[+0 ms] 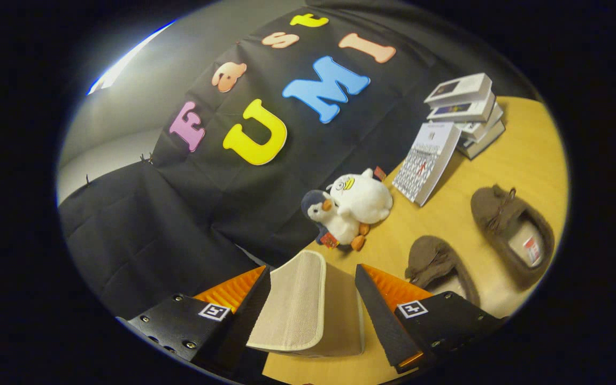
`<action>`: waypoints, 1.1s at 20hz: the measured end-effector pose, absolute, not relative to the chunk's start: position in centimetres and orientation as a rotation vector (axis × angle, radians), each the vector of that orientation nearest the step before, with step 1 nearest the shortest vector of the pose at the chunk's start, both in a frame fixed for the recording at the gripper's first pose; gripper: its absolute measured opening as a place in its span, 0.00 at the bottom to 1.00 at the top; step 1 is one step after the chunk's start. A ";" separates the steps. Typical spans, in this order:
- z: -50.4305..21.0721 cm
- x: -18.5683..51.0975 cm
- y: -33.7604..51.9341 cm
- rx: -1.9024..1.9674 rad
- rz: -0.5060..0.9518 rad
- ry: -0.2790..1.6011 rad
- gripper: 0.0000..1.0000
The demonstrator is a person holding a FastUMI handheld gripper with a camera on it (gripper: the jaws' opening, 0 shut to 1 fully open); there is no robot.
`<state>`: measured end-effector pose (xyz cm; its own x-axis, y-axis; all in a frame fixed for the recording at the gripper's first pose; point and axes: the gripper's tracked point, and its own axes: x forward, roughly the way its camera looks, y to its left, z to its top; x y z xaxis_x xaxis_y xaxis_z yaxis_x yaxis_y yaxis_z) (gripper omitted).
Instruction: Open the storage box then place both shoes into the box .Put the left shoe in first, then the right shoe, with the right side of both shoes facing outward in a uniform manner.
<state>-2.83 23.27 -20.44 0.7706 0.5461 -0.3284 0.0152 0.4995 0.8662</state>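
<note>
A beige fabric lid [297, 305] of the storage box stands raised between my fingers. My gripper [313, 299] is shut on it, with one finger against its textured face and the other against its smooth side. The rest of the box is hidden below the fingers. Two brown furry shoes lie on the wooden table [527, 155] beyond the right finger. The nearer shoe [436, 262] is just past that fingertip and partly hidden by it. The farther shoe [511, 235] lies with its opening up. The whole view is tilted.
A white plush toy [364, 198] and a small penguin plush [332, 219] sit at the table's back edge against the black cloth wall. A booklet [428, 160] leans upright beside a stack of books [466, 112] farther back.
</note>
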 end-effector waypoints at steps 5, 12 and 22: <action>-23.6 -4.5 27.4 1.166 0.371 0.780 0.98; -25.1 -5.7 31.3 1.435 0.409 0.935 0.97; -25.0 -5.9 32.2 1.549 0.464 0.991 0.44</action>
